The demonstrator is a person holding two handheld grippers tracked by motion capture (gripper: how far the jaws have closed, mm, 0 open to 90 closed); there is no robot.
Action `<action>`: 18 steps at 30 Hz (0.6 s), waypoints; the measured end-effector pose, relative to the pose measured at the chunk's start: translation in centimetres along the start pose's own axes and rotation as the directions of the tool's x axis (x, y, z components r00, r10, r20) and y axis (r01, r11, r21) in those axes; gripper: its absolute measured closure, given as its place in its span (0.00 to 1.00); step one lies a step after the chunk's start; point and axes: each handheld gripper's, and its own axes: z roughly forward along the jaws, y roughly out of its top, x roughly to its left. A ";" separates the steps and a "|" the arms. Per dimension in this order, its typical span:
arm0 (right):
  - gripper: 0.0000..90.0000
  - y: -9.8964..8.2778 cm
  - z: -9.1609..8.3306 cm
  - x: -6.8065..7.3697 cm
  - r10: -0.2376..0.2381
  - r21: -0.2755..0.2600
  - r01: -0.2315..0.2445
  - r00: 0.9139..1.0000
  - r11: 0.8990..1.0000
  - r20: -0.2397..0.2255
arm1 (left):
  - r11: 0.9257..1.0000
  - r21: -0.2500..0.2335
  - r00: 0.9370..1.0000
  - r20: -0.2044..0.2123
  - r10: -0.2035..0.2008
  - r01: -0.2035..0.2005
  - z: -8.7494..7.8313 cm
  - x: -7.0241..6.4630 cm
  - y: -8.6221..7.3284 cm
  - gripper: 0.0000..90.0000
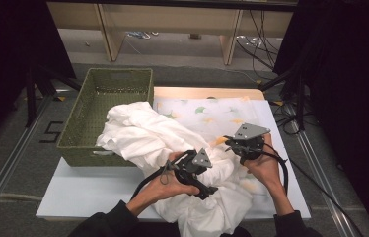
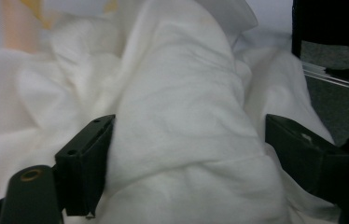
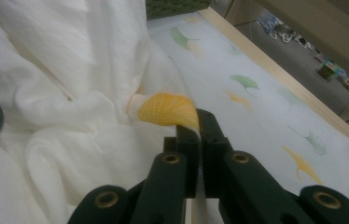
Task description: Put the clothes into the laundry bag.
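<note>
Hands come in from the bottom of the high view, one gripper each, both buried in the same big heap of white cloth (image 1: 172, 143) that spills off the near edge of the table (image 1: 93, 190).

Left gripper (image 1: 211, 191) is nearest to the person, jaws spread wide. In the left gripper view a thick rolled fold of the cloth (image 2: 182, 126) runs straight up between the jaws, long axis pointing away from the camera. One jaw sits right against the fold, the other stands clear of it, so nothing is pinched there.

Right gripper (image 1: 232, 144) sits a bit farther up the table, clamped shut on a thin edge of the printed sheet (image 3: 170, 109), the bit with the yellow leaf on it. That edge comes out of the jaws and heads up and left toward the white heap.

So the bundle lies to the left of the right gripper, and the open left one is already straddling it. My guess: the left just needs to close on that roll.

Farther back is the green woven basket (image 1: 81, 116), with the cloth draped over its near right corner.
</note>
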 end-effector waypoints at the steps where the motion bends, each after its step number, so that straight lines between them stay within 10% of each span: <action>1: 1.00 0.0 0.0 0.1 0.014 0.003 -0.014 1.000 1.000 0.003 | 0.999 -0.012 0.999 0.025 -0.032 0.032 -0.5 0.0 0.1 0.18; 12: 1.00 -0.1 -0.1 -0.2 0.011 -0.003 -0.011 1.000 1.000 -0.001 | 0.997 -0.071 0.995 -0.096 -0.017 0.010 -7.1 3.4 0.8 0.22; 13: 1.00 -0.1 -0.1 -0.2 0.011 -0.004 -0.011 1.000 1.000 -0.001 | 0.996 -0.077 0.982 -0.180 -0.062 0.048 -8.5 4.8 0.3 0.23; 14: 1.00 -0.1 -0.1 -0.2 0.011 -0.004 -0.011 1.000 1.000 -0.001 | 0.996 -0.077 0.982 -0.180 -0.062 0.048 -8.5 4.8 0.3 0.22; 15: 1.00 -0.1 -0.1 -0.2 0.014 -0.002 -0.014 1.000 1.000 -0.004 | 0.999 -0.014 0.943 -0.330 -0.051 0.049 -10.5 7.1 -0.7 0.20; 18: 1.00 -0.1 0.0 -0.2 0.006 0.002 -0.006 1.000 1.000 -0.007 | 0.991 -0.043 0.900 -0.414 -0.132 0.125 -11.8 9.6 -2.3 0.20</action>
